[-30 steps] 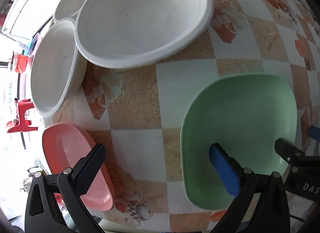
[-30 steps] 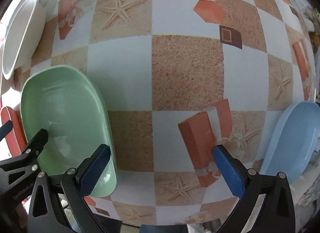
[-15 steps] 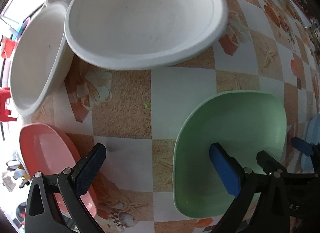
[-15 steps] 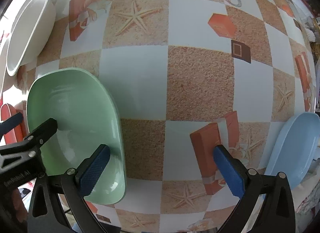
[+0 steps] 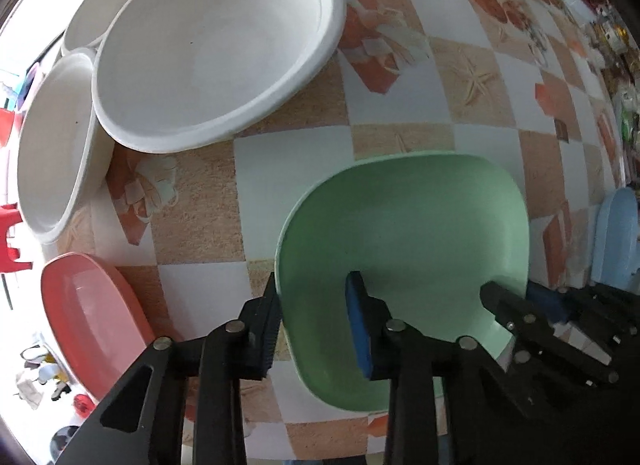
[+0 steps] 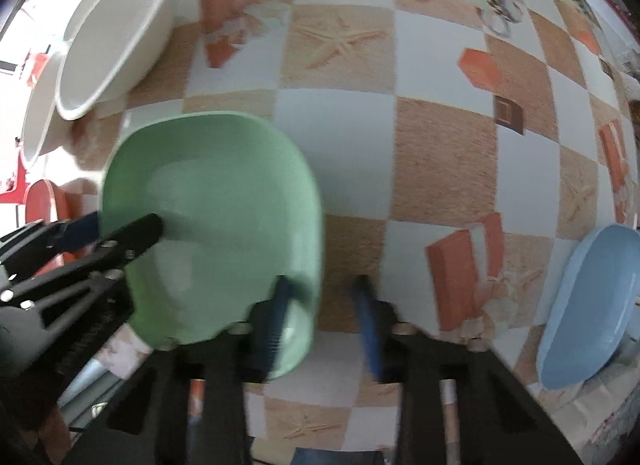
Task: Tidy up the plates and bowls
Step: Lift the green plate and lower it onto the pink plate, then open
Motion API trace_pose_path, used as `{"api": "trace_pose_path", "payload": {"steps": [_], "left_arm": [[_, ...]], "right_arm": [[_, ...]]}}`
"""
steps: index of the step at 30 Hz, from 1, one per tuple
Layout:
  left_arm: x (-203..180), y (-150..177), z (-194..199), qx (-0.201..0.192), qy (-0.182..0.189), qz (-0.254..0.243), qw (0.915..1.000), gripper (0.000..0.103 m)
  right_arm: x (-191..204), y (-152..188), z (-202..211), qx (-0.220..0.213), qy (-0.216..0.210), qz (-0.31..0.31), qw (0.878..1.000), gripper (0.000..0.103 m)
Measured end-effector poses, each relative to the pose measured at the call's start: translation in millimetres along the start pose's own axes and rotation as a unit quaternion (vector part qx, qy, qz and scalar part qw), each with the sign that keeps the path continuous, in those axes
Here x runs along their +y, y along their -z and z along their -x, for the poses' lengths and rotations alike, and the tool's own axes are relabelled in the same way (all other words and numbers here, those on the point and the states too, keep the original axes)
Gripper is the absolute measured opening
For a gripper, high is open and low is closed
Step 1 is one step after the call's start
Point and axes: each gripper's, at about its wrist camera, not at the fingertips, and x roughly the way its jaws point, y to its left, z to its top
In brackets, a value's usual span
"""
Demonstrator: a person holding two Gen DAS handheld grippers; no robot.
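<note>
A square green plate (image 5: 400, 233) sits on the checkered tablecloth, with both grippers on it. My left gripper (image 5: 314, 321) straddles its left rim, jaws closing, the black pad against the outside and the blue pad inside. My right gripper (image 6: 322, 305) is shut on the opposite rim of the green plate (image 6: 216, 201), one finger inside and one outside. Each wrist view also shows the other gripper at the plate's far edge. Three white plates (image 5: 216, 45) overlap at the back left.
A pink plate (image 5: 84, 305) lies at the table's left edge. A blue plate (image 6: 592, 305) lies at the right edge. The tablecloth (image 6: 440, 145) with starfish prints stretches between them. Beyond the left edge, red stools and the floor are visible.
Both grippers stood wide open half a second ago; now their jaws have closed in on opposite rims of the green plate. The green plate looks larger and blurred in the right wrist view.
</note>
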Motion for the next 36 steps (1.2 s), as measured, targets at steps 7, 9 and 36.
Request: {"api": "trace_pose_path", "payload": {"steps": [7,9,36], "left_arm": [[3,16,9,0.011,-0.005,0.001,0.9999,0.020],[0,21,17,0.007,-0.012,-0.008,0.9999,0.020],[114,60,99,-0.038,-0.035,0.109,0.9927,0.020]], "right_arm": [[7,14,4,0.027,-0.023,0.003,0.999,0.014],[11,20,6,0.030,-0.021,0.014,0.999,0.014],[158,29,25,0.065,-0.065,0.128,0.987,0.014]]}}
